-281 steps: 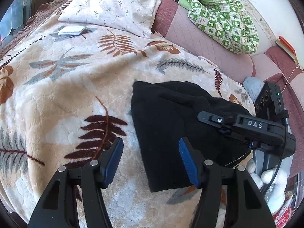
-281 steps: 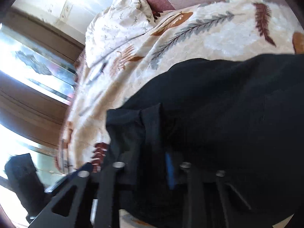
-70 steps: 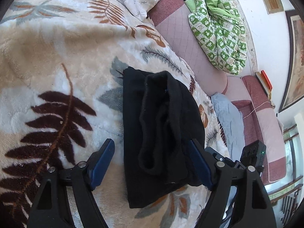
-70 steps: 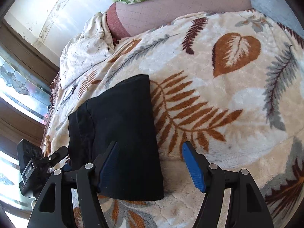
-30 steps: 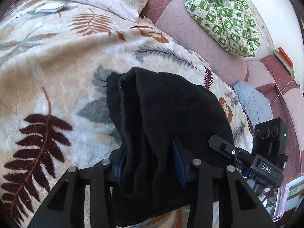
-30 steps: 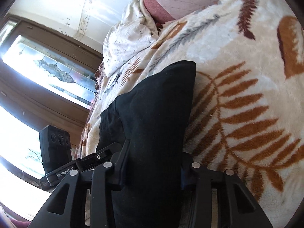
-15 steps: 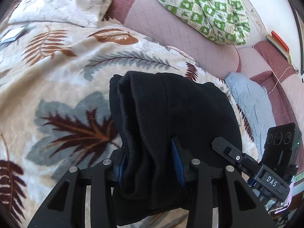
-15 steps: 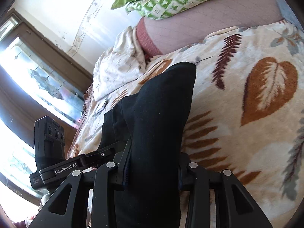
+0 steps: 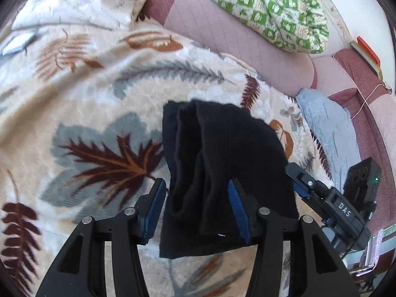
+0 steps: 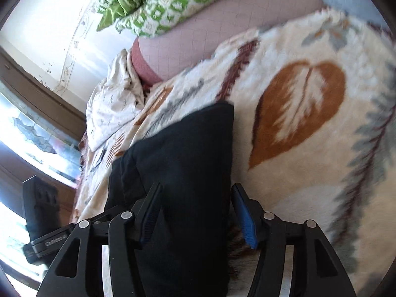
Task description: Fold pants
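Now | left gripper (image 9: 196, 204) and right gripper (image 10: 195, 209): fingers parted slightly wider than half a second ago, bracketing folded black pants (image 9: 222, 163) | pants on leaf-print fleece blanket (image 9: 99, 104) | pink quilted sofa back (image 9: 222, 32), green-checked quilt (image 9: 267, 7) behind.

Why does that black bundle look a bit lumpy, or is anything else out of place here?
Nothing is spilled or damaged. The folded black pants lie on the leaf-print blanket, but their layered edges are uneven and bunched on one side, not squared. The jaws of both the left gripper and right gripper stand open around them.
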